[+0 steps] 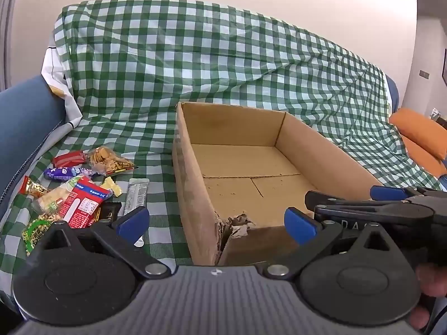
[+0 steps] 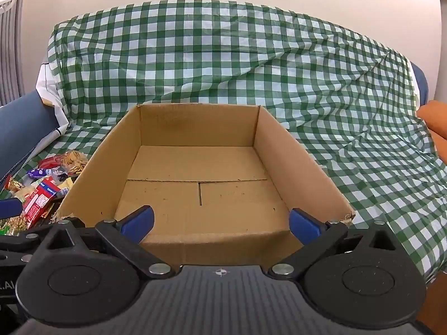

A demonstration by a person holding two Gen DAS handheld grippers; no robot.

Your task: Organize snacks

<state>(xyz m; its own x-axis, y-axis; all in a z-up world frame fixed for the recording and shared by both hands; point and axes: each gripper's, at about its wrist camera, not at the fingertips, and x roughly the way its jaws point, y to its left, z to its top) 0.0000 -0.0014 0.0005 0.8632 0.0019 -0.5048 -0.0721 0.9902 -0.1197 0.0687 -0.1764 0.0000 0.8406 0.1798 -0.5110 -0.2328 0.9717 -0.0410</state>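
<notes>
Both the left gripper [image 1: 218,224] and right gripper [image 2: 220,226] stand fully spread, holding nothing, at the near edge of the bare cardboard box [image 2: 296,164]. The snacks [image 1: 81,192] lie heaped on the checked cloth [image 1: 195,69] just left of it. Best take one loose packet from the pile's edge with the left, then lower it into the box.

Little can be read; on the right gripper [image 1: 346,203], seen side-on from the left wrist view, the pale letters "DA" stand on its black body, the rest cut off by the left gripper's arm; from the right wrist view the letters ".AI" show on a black part at the left edge; the red snack box [image 1: 81,203] carries white print on a blue band and small lines on a white panel, too small to read; other wrappers are illegible.
</notes>
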